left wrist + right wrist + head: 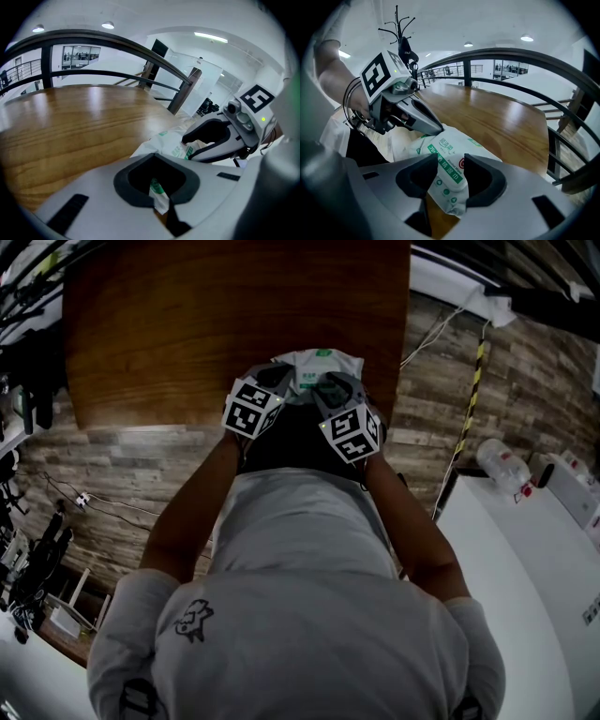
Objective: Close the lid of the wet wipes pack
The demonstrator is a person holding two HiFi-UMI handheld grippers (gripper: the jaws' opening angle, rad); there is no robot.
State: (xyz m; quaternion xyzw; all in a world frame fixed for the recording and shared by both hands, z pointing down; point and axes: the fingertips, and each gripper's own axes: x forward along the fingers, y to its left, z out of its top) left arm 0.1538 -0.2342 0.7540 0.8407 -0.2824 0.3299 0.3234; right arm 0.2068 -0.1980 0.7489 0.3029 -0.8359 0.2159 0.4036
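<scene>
1. While the left tongs [161,200] pinch a flap of the wet wipes pack [449,154] at the near edge of the tabletop [187,324], keep that anchor steady.
2. The right tongs [451,174], clamped wide across its end, should probably release, then press the lid, unseen here, flat.

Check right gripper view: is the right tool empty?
No, the end of the wet wipes pack sits between the jaws of the right tool, with both pads against it.
</scene>
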